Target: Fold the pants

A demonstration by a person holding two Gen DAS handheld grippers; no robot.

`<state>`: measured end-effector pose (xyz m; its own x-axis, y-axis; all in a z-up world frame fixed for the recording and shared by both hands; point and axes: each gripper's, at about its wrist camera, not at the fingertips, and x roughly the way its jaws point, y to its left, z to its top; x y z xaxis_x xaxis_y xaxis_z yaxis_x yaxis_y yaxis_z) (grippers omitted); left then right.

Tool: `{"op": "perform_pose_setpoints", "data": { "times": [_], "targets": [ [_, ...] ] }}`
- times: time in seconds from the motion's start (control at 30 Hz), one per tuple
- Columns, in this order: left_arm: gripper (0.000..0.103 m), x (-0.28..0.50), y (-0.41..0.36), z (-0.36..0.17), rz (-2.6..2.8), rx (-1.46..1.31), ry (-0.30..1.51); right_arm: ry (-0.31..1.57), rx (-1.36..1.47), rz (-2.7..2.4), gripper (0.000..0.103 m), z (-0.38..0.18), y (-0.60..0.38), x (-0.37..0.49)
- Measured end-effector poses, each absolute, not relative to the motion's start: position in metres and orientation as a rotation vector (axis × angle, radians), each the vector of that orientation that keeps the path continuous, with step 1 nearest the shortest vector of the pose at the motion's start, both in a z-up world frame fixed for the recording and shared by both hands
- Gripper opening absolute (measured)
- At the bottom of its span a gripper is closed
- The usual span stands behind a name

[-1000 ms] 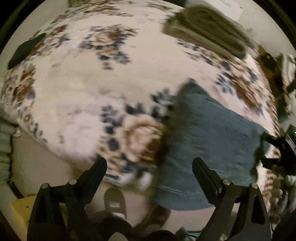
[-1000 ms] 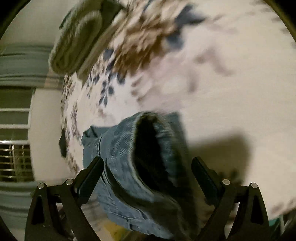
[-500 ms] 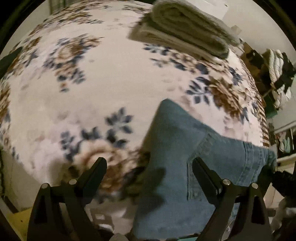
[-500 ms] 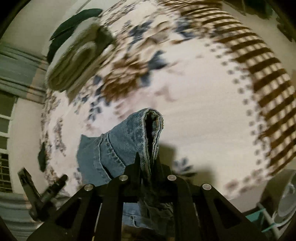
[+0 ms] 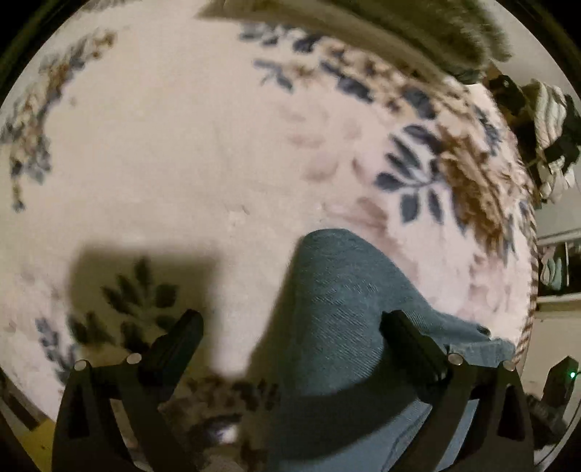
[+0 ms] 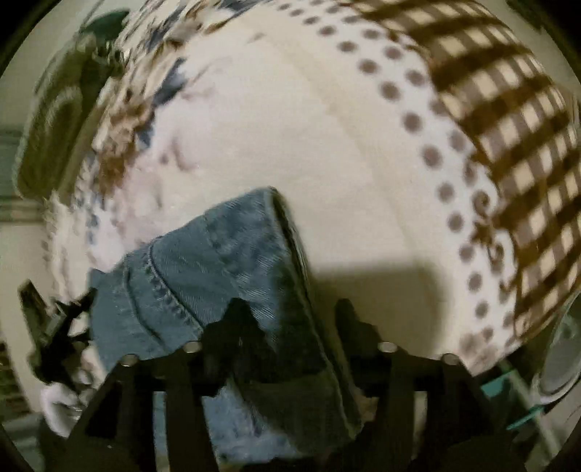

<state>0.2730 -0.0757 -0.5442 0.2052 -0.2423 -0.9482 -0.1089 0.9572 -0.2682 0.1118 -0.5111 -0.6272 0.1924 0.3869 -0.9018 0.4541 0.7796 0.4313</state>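
Observation:
The blue denim pants (image 5: 337, 326) lie on a cream floral blanket (image 5: 181, 152). In the left wrist view my left gripper (image 5: 290, 326) is open, low over the blanket, with a raised corner of the denim between its fingers. In the right wrist view the pants (image 6: 218, 261) show a stitched seam and a folded edge. My right gripper (image 6: 290, 312) has its jaws parted, with the denim edge lying between the fingers. The left gripper's body shows at the left edge of the right wrist view (image 6: 54, 319).
A folded olive towel stack (image 5: 381, 29) lies at the far side of the blanket and shows in the right wrist view (image 6: 54, 119). A brown checked border (image 6: 508, 127) runs along the blanket's right edge. Clutter (image 5: 552, 127) stands beyond the bed.
My right gripper closed on the denim edge half a second ago and now stands parted. Both grippers have dropped lower and closer to the blanket. The left gripper stayed open.

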Motion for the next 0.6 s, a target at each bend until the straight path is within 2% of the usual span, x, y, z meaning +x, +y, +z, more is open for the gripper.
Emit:
{"op": "perform_pose_setpoints", "data": {
  "times": [0.03, 0.2, 0.4, 0.47, 0.5, 0.6],
  "targets": [
    [0.102, 0.267, -0.073, -0.534, -0.105, -0.31, 1.352, 1.391, 0.785, -0.055, 0.064, -0.621, -0.518, 0.1],
    [0.102, 0.228, -0.067, -0.508, -0.112, -0.333, 1.314, 1.325, 0.977, -0.086, 0.065, -0.61, -0.52, 0.034],
    [0.102, 0.191, -0.082, -0.542, -0.108, -0.295, 1.413, 1.307, 1.325, -0.104, 0.065, -0.66, -0.492, -0.011],
    [0.102, 0.184, -0.085, -0.55, -0.096, -0.267, 1.423, 1.21, 1.442, -0.093, 0.055, -0.671, -0.484, -0.015],
    [0.103, 0.181, -0.086, -0.553, -0.097, -0.26, 1.424, 1.211, 1.402, -0.111, 0.033, -0.67, -0.478, -0.013],
    [0.103, 0.177, -0.088, -0.555, -0.103, -0.233, 1.424, 1.235, 1.281, -0.17, 0.017, -0.668, -0.466, -0.012]
  ]
}}
